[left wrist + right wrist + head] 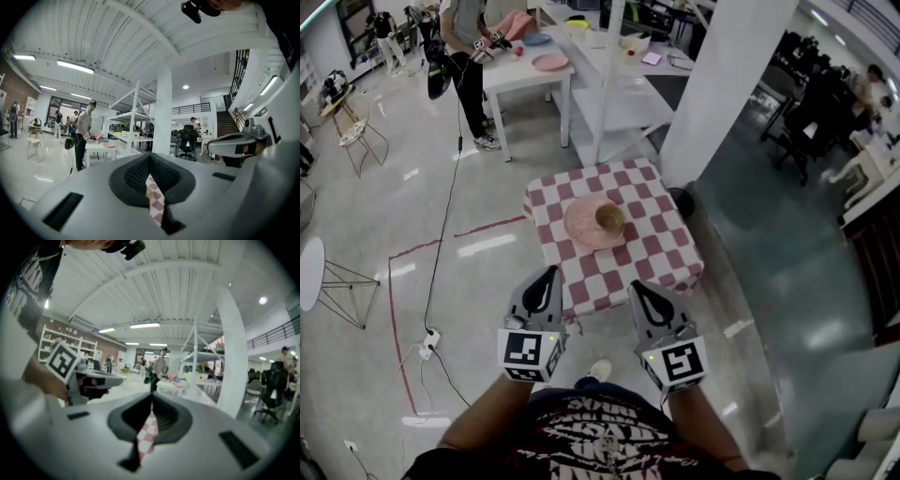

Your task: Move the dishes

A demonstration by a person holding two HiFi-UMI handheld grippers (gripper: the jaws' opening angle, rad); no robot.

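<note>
A pink plate (586, 225) with a tan bowl (609, 218) on it lies in the middle of a small table covered by a red-and-white checked cloth (647, 253), seen in the head view. My left gripper (548, 274) and right gripper (639, 287) are both shut and empty, held side by side just short of the table's near edge, well apart from the dishes. In the left gripper view, only a sliver of the checked cloth (154, 199) shows between the closed jaws; the same cloth (146, 437) shows in the right gripper view.
A white pillar (727, 84) rises behind the table on the right. Farther back, a person (467, 56) stands at a white table (525, 75) holding pink and blue dishes, beside a white shelf rack (609, 89). A cable and power strip (429, 342) lie on the floor at left.
</note>
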